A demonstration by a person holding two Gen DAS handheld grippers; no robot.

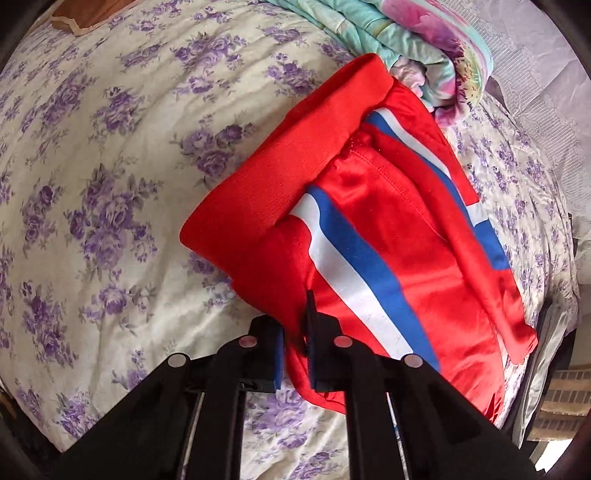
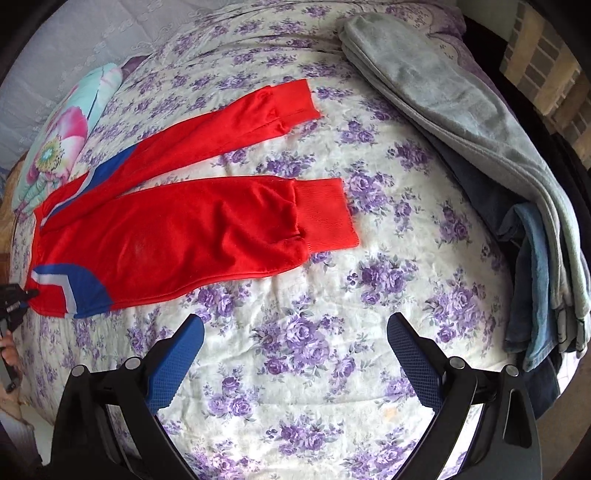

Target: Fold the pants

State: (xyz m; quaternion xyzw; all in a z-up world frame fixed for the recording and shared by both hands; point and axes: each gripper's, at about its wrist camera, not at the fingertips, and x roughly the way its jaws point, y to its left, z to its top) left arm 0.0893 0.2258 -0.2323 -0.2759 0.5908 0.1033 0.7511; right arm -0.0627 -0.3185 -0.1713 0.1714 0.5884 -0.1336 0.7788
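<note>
Red pants with blue and white stripes lie spread on the floral bedsheet, both legs pointing right, ribbed cuffs at their ends. In the left wrist view the waistband is at centre and the red fabric runs to the right. My left gripper is shut on the pants' edge near the waist; it also shows in the right wrist view at the far left. My right gripper is open and empty above the sheet, in front of the near leg.
A folded floral quilt lies beyond the waistband, also showing in the right wrist view. Grey and blue folded garments lie along the bed's right edge. A brown object lies at the far left.
</note>
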